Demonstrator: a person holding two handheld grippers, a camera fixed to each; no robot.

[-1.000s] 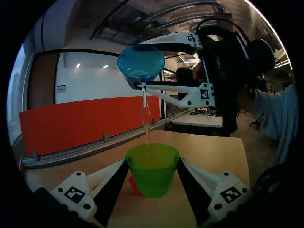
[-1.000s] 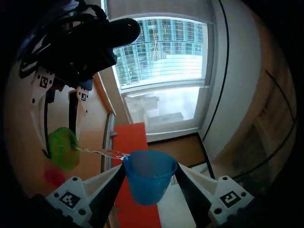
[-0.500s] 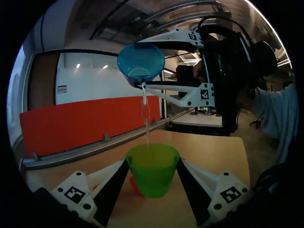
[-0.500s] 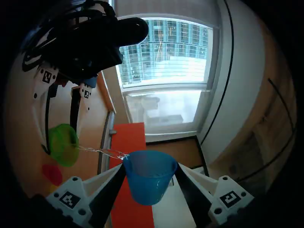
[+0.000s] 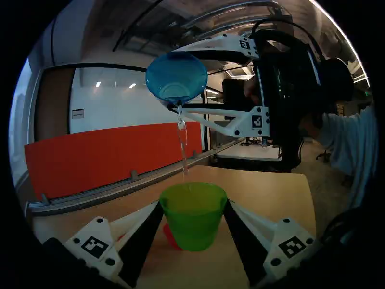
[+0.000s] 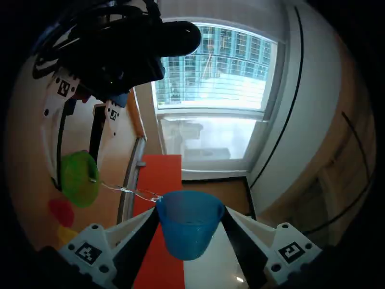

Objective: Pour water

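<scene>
1. The left gripper [image 5: 192, 212] pinches a green cup [image 5: 193, 226] between its two fingers. The cup stands upright, mouth up, just ahead of the camera.
2. The right gripper [image 6: 190, 224] pinches a blue cup [image 6: 188, 236] the same way, one finger on each side of the wall.
3. In the left gripper view we see the blue cup above the green cup, tipped far over with its mouth turned toward us. The two cups are apart and do not touch.
4. A thin stream of water [image 5: 182, 144] runs from the lower lip of the blue cup into the mouth of the green cup. In the right gripper view it spans the gap between the two rims.
5. Status: the pour is under way. A small pool shows at the low edge inside the blue cup, so we judge that most of the water is across. We cannot tell the level in the green cup.
6. Left to do, in our judgement: drain the last of the water, turn the blue cup upright and set both cups down.
7. A wooden table [image 5: 269, 185] lies below the green cup; we cannot tell whether the cup rests on it.
8. A red item [image 5: 169, 236] lies on the table just behind the cup's base.
9. An orange panel [image 5: 106, 154] runs beyond the table's far edge, and a sleeve [image 5: 346, 139] shows at the right.
</scene>
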